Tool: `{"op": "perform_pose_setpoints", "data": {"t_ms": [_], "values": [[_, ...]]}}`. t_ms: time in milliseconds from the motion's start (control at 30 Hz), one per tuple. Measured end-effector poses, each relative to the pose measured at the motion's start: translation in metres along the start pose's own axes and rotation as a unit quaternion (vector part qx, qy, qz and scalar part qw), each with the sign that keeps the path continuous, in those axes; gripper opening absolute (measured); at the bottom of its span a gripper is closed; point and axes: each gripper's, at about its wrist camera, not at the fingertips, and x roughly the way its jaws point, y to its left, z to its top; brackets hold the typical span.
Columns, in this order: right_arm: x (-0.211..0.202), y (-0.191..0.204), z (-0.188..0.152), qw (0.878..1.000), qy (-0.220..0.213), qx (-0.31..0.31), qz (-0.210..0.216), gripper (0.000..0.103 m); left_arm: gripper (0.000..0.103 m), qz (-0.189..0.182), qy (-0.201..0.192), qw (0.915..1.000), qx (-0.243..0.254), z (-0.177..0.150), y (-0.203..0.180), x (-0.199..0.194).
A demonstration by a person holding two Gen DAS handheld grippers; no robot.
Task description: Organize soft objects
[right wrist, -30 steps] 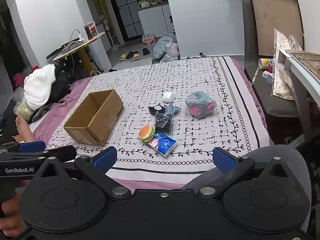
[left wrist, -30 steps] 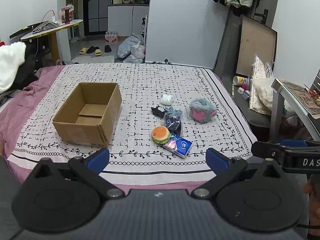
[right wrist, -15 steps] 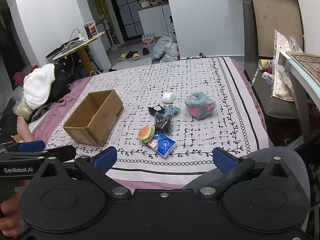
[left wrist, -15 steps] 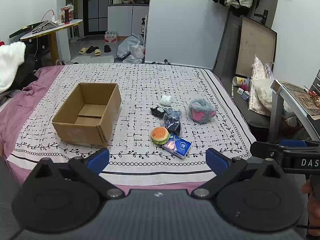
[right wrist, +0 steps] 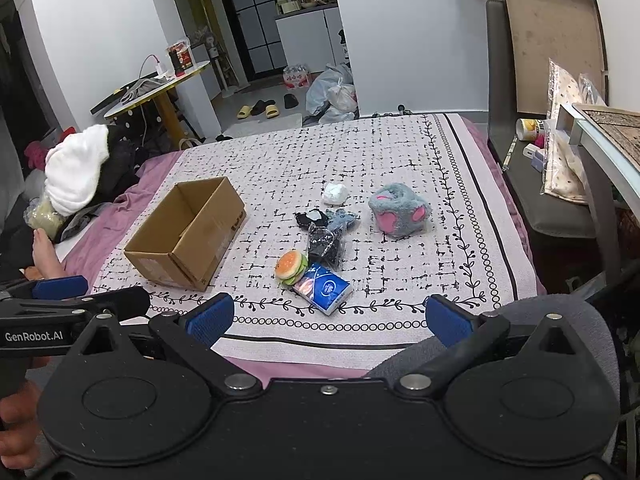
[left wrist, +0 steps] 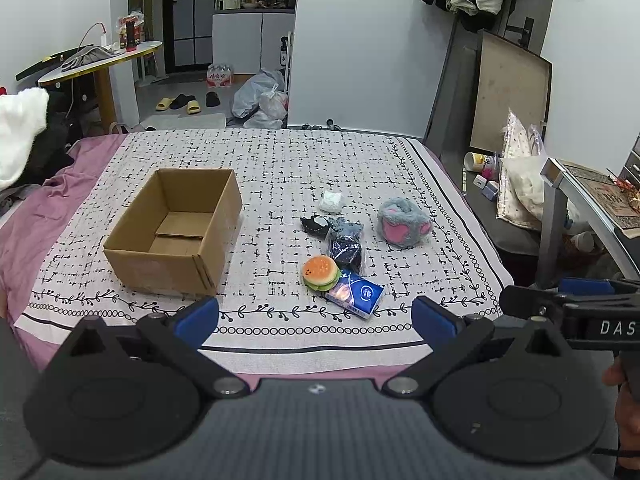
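An open, empty cardboard box (left wrist: 176, 232) (right wrist: 188, 232) sits on the patterned bed cover. To its right lie a burger toy (left wrist: 320, 273) (right wrist: 292, 266), a blue tissue pack (left wrist: 356, 294) (right wrist: 326, 289), a dark bagged item (left wrist: 346, 250) (right wrist: 324, 246), a small black-and-white toy (left wrist: 314, 224) (right wrist: 312, 218), a white wad (left wrist: 332, 202) (right wrist: 335, 193) and a grey-and-pink plush (left wrist: 404, 224) (right wrist: 400, 210). My left gripper (left wrist: 316, 316) and right gripper (right wrist: 328, 316) are both open and empty, held back over the bed's near edge.
The bed cover (left wrist: 280, 160) ends near a chair with bags (left wrist: 520, 184) and a desk edge (left wrist: 580, 196) on the right. White and dark clothes (right wrist: 80, 176) are piled at the left. A small table (left wrist: 100, 60) stands beyond.
Both views have shifted only slightly; the objects sit a little higher in frame. Nothing was taken hold of or moved.
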Motion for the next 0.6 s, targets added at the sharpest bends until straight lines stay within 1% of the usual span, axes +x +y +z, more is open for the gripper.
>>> {"op": "perform_pose_setpoints", "data": {"t_ms": [167,300,600], "values": [[0.002,0.002,-0.001,1.0,-0.001,-0.004,-0.001,0.103,0.102,-0.012,0.001,0.9999,0.0,0.0,0.0,0.001],[0.006,0.001,0.0,1.0,0.001,-0.001,-0.003,0.103,0.102,-0.011,0.001,0.9999,0.006,0.001,-0.001,0.003],[0.015,0.002,0.002,1.0,0.002,-0.002,-0.002,0.103,0.102,-0.008,0.007,0.9999,-0.002,0.002,0.003,0.014]]}}
